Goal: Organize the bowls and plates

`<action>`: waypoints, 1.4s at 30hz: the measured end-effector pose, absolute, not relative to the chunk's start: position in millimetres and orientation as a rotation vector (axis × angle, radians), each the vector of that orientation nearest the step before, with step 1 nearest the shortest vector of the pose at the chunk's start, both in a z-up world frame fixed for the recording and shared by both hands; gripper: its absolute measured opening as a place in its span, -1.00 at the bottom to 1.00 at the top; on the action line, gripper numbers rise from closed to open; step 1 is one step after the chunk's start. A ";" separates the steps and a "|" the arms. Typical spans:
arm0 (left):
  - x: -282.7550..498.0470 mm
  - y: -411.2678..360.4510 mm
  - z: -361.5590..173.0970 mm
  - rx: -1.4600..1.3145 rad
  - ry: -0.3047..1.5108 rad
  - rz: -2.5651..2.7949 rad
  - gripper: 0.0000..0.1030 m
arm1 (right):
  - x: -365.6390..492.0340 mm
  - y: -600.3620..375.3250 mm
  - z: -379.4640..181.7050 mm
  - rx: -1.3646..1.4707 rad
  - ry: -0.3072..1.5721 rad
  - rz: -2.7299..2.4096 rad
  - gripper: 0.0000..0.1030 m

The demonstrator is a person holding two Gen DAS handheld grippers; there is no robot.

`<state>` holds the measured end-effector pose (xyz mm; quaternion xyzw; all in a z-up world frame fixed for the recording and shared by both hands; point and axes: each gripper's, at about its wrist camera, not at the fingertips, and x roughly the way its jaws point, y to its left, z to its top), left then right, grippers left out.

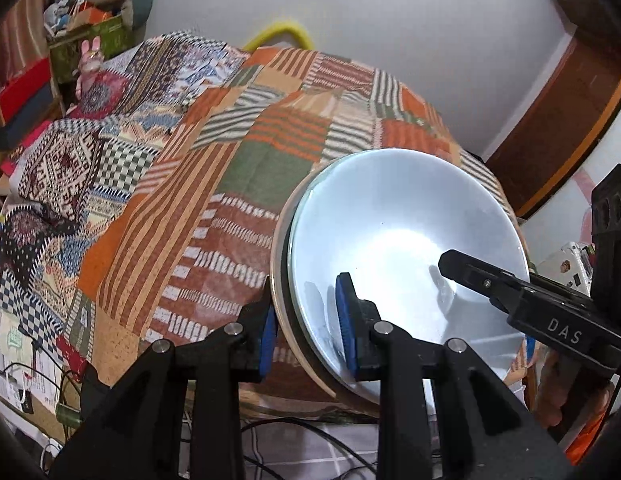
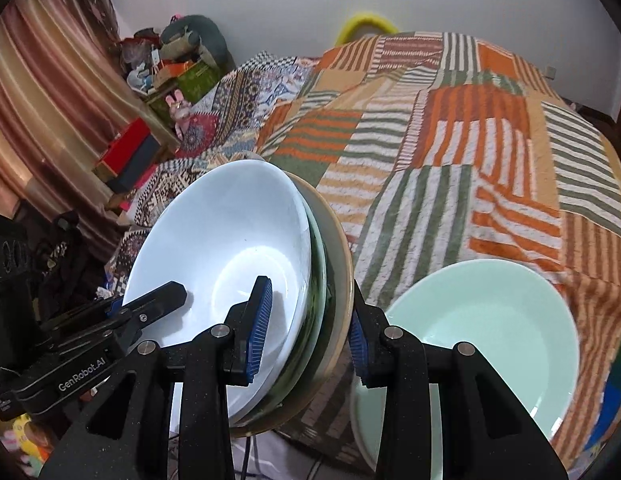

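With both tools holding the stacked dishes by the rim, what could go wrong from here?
1. The stack is tilted and each tool, left tool and right tool, pinches only a short part of the rim, so the white bowl on top may slide out.
2. The mint bowl lies close beside the right tool on the patchwork cloth; a careless swing might knock it.

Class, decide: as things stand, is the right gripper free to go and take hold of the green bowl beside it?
Probably not: the right gripper is shut on the stacked dishes, shared with the left gripper. The green bowl itself lies uncovered.
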<state>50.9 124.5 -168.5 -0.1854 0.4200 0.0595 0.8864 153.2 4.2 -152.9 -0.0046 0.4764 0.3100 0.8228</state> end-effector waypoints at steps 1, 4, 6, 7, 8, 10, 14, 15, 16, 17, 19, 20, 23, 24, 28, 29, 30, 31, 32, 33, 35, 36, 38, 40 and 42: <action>51.0 121.2 -165.0 -0.381 0.866 0.117 -0.48 | 153.2 1.7 -151.1 -0.005 1.009 0.657 -0.37; 52.0 111.1 -155.3 -0.365 0.849 0.098 -0.48 | 152.2 -7.7 -145.8 0.007 0.991 0.645 -0.37; 52.3 105.2 -150.6 -0.356 0.842 0.088 -0.48 | 150.3 -15.6 -143.0 0.015 0.982 0.637 -0.37; 52.3 101.6 -147.8 -0.348 0.838 0.081 -0.48 | 149.6 -19.8 -141.5 0.019 0.977 0.633 -0.37; 52.1 98.4 -145.5 -0.342 0.834 0.075 -0.48 | 149.1 -24.3 -139.8 0.024 0.973 0.630 -0.37; 52.7 90.6 -141.4 -0.330 0.829 0.063 -0.48 | 146.8 -31.2 -136.0 0.035 0.961 0.621 -0.37; 54.0 75.9 -135.0 -0.308 0.824 0.038 -0.48 | 144.6 -44.2 -129.5 0.039 0.933 0.600 -0.37; 54.7 71.3 -133.2 -0.300 0.822 0.031 -0.48 | 143.7 -47.4 -128.3 0.042 0.929 0.595 -0.37; 55.1 67.4 -131.9 -0.293 0.820 0.025 -0.47 | 143.3 -51.9 -127.1 0.046 0.924 0.590 -0.37; 56.1 64.0 -131.1 -0.290 0.819 0.020 -0.48 | 143.1 -55.5 -126.1 0.049 0.922 0.586 -0.37; 58.0 56.5 -129.1 -0.280 0.818 0.005 -0.47 | 142.6 -62.6 -124.8 0.058 0.918 0.576 -0.37; 58.2 54.1 -128.5 -0.278 0.819 0.000 -0.47 | 142.6 -65.9 -123.9 0.062 0.915 0.571 -0.37; 61.7 43.3 -127.2 -0.264 0.823 -0.019 -0.47 | 142.0 -75.5 -122.2 0.074 0.909 0.553 -0.37; 63.0 38.8 -126.7 -0.258 0.824 -0.026 -0.47 | 141.4 -78.9 -121.8 0.079 0.907 0.548 -0.37; 68.6 24.5 -125.7 -0.243 0.833 -0.048 -0.47 | 139.9 -91.7 -120.8 0.094 0.903 0.526 -0.37; 70.3 22.4 -126.3 -0.241 0.837 -0.053 -0.47 | 139.7 -95.4 -120.8 0.101 0.902 0.521 -0.37; 71.3 21.3 -127.2 -0.240 0.840 -0.056 -0.47 | 139.9 -98.5 -120.6 0.104 0.901 0.517 -0.37; 73.5 17.8 -128.5 -0.236 0.848 -0.059 -0.47 | 140.0 -102.0 -120.6 0.109 0.900 0.511 -0.37; 75.3 15.2 -129.6 -0.233 0.854 -0.061 -0.47 | 139.8 -103.8 -120.5 0.112 0.899 0.508 -0.37; 76.8 12.0 -130.8 -0.228 0.860 -0.062 -0.47 | 140.3 -105.4 -120.6 0.114 0.899 0.505 -0.37; 79.5 6.5 -133.1 -0.218 0.870 -0.065 -0.47 | 140.7 -110.7 -122.8 0.118 0.904 0.498 -0.37; 81.0 3.9 -134.3 -0.213 0.875 -0.067 -0.47 | 140.1 -112.6 -123.8 0.120 0.906 0.495 -0.37; 84.1 -1.0 -137.1 -0.205 0.887 -0.070 -0.47 | 140.7 -117.2 -127.4 0.126 0.915 0.489 -0.37; 86.8 -5.0 -140.8 -0.202 0.900 -0.073 -0.47 | 141.4 -121.4 -131.4 0.135 0.925 0.481 -0.37; 90.6 -8.9 -145.9 -0.198 0.918 -0.076 -0.47 | 142.3 -125.4 -134.9 0.142 0.934 0.474 -0.37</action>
